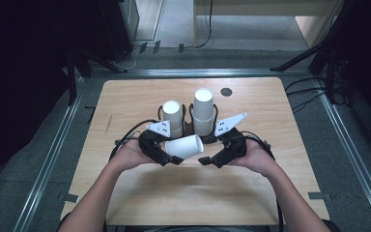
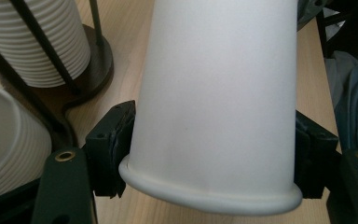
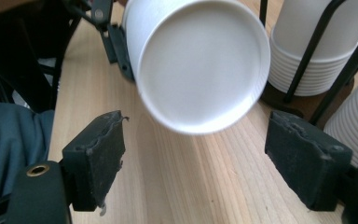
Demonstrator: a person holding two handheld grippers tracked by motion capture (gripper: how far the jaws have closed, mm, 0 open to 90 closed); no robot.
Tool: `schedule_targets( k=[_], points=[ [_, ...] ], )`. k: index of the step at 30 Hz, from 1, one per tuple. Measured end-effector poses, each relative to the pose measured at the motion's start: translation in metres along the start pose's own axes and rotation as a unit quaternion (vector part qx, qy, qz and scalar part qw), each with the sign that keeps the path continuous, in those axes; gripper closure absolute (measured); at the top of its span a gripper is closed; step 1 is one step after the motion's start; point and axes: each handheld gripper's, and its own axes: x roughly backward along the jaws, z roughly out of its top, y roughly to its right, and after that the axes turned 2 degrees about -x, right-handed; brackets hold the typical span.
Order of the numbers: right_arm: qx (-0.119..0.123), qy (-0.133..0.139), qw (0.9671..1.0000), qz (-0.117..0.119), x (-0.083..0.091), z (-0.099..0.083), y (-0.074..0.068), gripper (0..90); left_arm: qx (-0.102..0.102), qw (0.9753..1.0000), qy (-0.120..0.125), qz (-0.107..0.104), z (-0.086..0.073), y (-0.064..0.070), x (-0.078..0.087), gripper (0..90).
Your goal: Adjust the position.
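Cup stacks [image 1: 193, 116] behind held cup [image 1: 185, 145]

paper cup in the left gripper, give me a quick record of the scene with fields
held item: single white paper cup, lying on its side above the table
holder: left gripper, jaws clamped on the cup's sides near the rim
cup base: faces the right gripper
right gripper: open, jaws apart, close to the cup's base but not touching it
stacks: left cup stack and taller right cup stack, upside down in a black wire holder
surface: wooden table
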Motion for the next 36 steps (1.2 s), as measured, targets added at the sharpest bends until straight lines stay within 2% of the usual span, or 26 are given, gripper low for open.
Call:
schedule_targets(
  k=[3,6,13,22,30,33,36],
  points=[
    [-0.001,-0.007,1.0,-0.005,-0.002,-0.001,0.0,20.5,0.008,0.9997,-0.021,0.002,-0.002,-0.004,0.002,28.8],
    [0.001,-0.011,0.9999,-0.007,-0.003,-0.002,0.001,20.5,0.008,0.9995,-0.032,0.003,-0.002,-0.005,0.003,28.7],
    [0.007,-0.03,0.9994,-0.015,-0.007,-0.005,0.001,20.5,0.001,0.9982,-0.059,0.005,0.002,-0.007,0.001,28.7],
    [0.015,-0.04,0.9988,-0.021,-0.012,-0.007,0.003,20.5,-0.007,0.9935,-0.113,0.006,0.004,-0.008,-0.015,28.7],
    [0.017,-0.045,0.9986,-0.021,-0.016,-0.007,0.003,20.4,-0.011,0.9905,-0.137,-0.003,0.006,-0.008,-0.025,28.7],
    [0.021,-0.05,0.9983,-0.022,-0.019,-0.008,0.003,20.5,-0.003,0.9894,-0.144,-0.016,0.007,-0.007,-0.027,28.6],
    [0.023,-0.053,0.9981,-0.021,-0.022,-0.007,0.002,20.5,0.0,0.9885,-0.15,-0.02,0.008,-0.004,-0.029,28.6]
  ],
)
